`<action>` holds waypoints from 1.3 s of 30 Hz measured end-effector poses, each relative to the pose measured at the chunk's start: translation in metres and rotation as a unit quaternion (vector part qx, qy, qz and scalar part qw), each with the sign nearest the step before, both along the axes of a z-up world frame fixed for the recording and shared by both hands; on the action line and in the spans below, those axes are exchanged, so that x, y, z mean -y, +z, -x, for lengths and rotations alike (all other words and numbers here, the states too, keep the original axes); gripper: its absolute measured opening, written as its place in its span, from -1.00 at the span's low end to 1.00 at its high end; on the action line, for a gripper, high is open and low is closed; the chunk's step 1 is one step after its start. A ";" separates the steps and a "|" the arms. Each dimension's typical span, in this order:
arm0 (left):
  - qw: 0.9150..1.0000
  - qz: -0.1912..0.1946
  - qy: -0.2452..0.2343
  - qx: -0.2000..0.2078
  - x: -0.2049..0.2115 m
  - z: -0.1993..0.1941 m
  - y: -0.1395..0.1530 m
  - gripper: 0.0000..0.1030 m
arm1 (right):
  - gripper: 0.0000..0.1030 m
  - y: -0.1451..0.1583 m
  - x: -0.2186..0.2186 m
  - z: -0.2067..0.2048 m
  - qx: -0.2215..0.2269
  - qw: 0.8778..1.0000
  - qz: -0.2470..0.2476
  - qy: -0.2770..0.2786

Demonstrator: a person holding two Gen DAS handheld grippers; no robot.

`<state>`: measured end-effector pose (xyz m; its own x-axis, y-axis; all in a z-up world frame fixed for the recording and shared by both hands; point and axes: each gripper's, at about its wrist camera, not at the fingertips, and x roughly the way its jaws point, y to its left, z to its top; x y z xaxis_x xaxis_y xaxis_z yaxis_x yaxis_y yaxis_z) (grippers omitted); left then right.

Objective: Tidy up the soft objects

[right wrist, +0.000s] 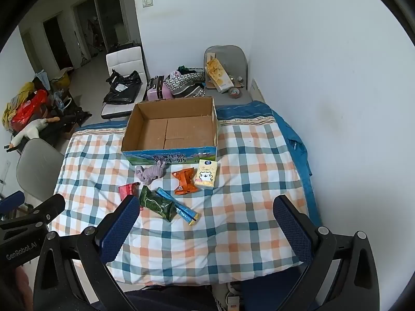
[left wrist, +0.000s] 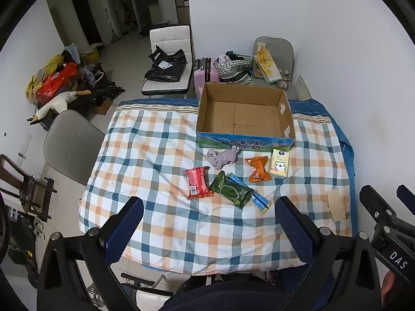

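Observation:
An empty cardboard box (left wrist: 286,108) (right wrist: 129,127) stands at the far side of the checked quilt (left wrist: 155,155) (right wrist: 246,181). In front of it lie a grey sock bundle (left wrist: 223,156) (right wrist: 151,172), a red packet (left wrist: 198,185) (right wrist: 127,190), a green packet (left wrist: 229,189) (right wrist: 158,203) lying on a blue packet (left wrist: 259,200) (right wrist: 184,208), an orange packet (left wrist: 258,172) (right wrist: 185,180) and a yellow tissue pack (left wrist: 279,163) (right wrist: 206,174). My left gripper (left wrist: 210,217) and right gripper (right wrist: 207,215) are open and empty, held above the near edge.
Grey chairs stand at the left (left wrist: 70,145) (right wrist: 36,171) and behind the table (left wrist: 275,51) (right wrist: 225,77). A white chair with black bags (left wrist: 168,62) (right wrist: 124,85), a pink suitcase (left wrist: 203,73) (right wrist: 155,90) and floor clutter lie beyond. A white wall (left wrist: 363,77) (right wrist: 337,103) runs along the right.

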<state>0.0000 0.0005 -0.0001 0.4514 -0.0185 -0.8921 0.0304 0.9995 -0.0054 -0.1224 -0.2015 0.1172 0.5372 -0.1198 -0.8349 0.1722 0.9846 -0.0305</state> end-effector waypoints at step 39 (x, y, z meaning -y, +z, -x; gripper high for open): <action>1.000 -0.016 0.005 0.016 0.000 0.000 0.006 1.00 | 1.00 0.009 0.000 0.010 0.007 1.000 0.013 0.000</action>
<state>-0.0004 0.0010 0.0063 0.4797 0.0152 -0.8773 0.0191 0.9994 0.0278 -0.1323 -0.2018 0.1259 0.5493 -0.1417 -0.8235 0.1726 0.9835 -0.0541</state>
